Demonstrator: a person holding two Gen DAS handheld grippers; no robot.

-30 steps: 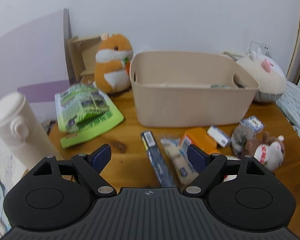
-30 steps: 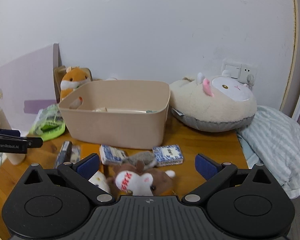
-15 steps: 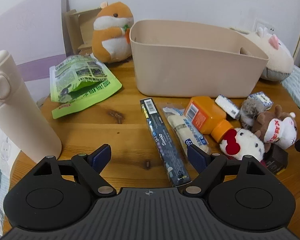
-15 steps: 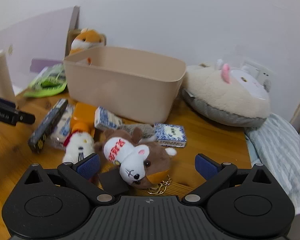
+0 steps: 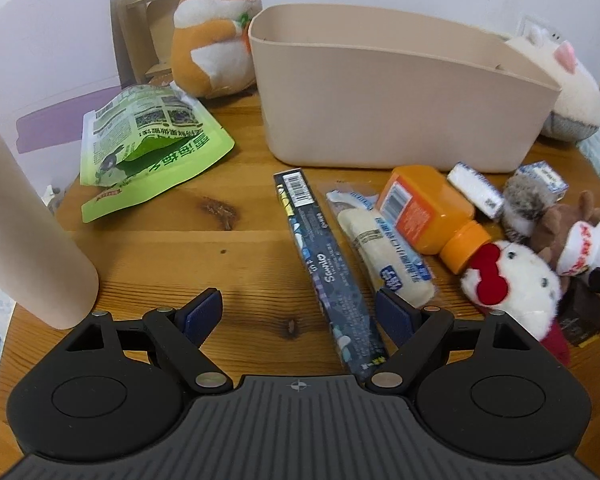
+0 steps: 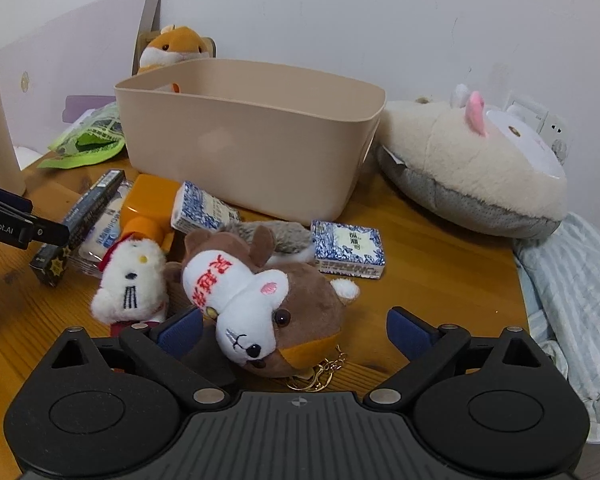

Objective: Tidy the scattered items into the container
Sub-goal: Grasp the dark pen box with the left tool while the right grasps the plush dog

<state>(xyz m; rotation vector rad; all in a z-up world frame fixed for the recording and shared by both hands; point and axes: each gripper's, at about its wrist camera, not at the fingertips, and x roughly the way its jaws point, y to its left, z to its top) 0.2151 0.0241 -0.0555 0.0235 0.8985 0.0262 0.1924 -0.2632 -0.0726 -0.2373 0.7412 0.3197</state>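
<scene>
Your L gripper (image 5: pixel 298 312): jaws wide, dark box (image 5: pixel 328 256) btwn tips | R gripper (image 6: pixel 294 328): jaws wide, brown plush (image 6: pixel 260 300) btwn, untouched

Soft, even indoor light fills both views, perhaps from overhead, leaving only faint shadows under the beige container (image 5: pixel 400 92) and the plush toys. Fisheye distortion bends the wooden table (image 5: pixel 240 264) and wall near the dark, vignetted corners. The far items look slightly soft.

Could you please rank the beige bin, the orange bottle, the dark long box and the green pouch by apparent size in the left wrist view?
1. beige bin
2. green pouch
3. dark long box and orange bottle: too alike to rank.
</scene>
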